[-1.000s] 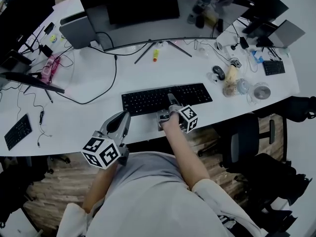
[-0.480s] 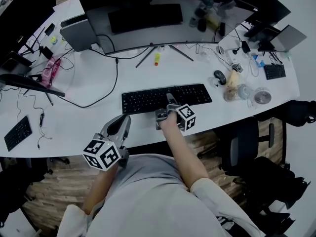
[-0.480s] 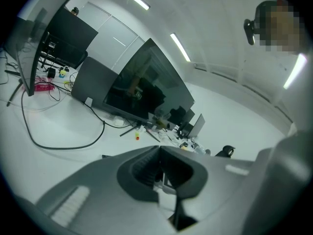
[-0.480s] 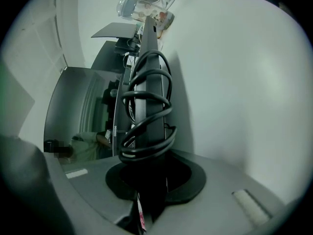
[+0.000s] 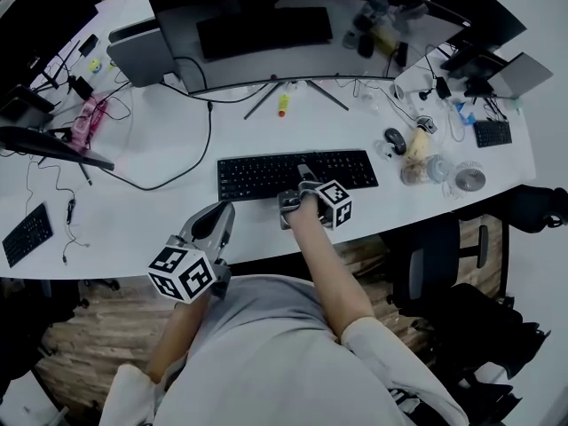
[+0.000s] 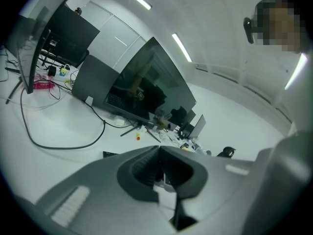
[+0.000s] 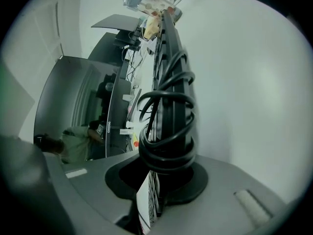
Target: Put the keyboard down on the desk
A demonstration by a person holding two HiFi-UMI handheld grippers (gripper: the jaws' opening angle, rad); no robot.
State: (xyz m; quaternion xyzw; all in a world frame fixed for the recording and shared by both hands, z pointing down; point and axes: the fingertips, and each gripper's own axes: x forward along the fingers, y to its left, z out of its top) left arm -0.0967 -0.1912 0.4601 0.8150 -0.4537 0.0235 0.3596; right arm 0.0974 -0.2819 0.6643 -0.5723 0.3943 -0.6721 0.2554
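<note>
On the white desk (image 5: 160,211), seen from the head view, the black keyboard (image 5: 266,177) lies lengthways in front of the wide monitor (image 5: 293,25), close to the near edge. Your right gripper (image 5: 304,179) reaches over that edge and meets the keyboard at the middle of its near side. Your left gripper (image 5: 222,209) hangs to the left, just short of the desk and apart from the keyboard. A mouse (image 5: 395,138) sits well off to the right.

From the left gripper view, the left gripper (image 6: 159,151) has its jaws pressed together with nothing between them; the desk and monitor stretch beyond.

From the right gripper view, the right gripper (image 7: 159,180) is clamped on the keyboard's (image 7: 164,58) edge, which runs away edge-on, with a coiled black cable (image 7: 166,126) bundled round it just past the jaws. The bare desk (image 7: 244,82) lies right alongside; whether the keyboard's whole underside rests on it cannot be told.

The set-down looks nearly finished. Make sure the keyboard lies level along its full length before you let go. Then ease the jaws apart gently and draw straight back toward yourself, so the cable coil does not catch and drag it.
</note>
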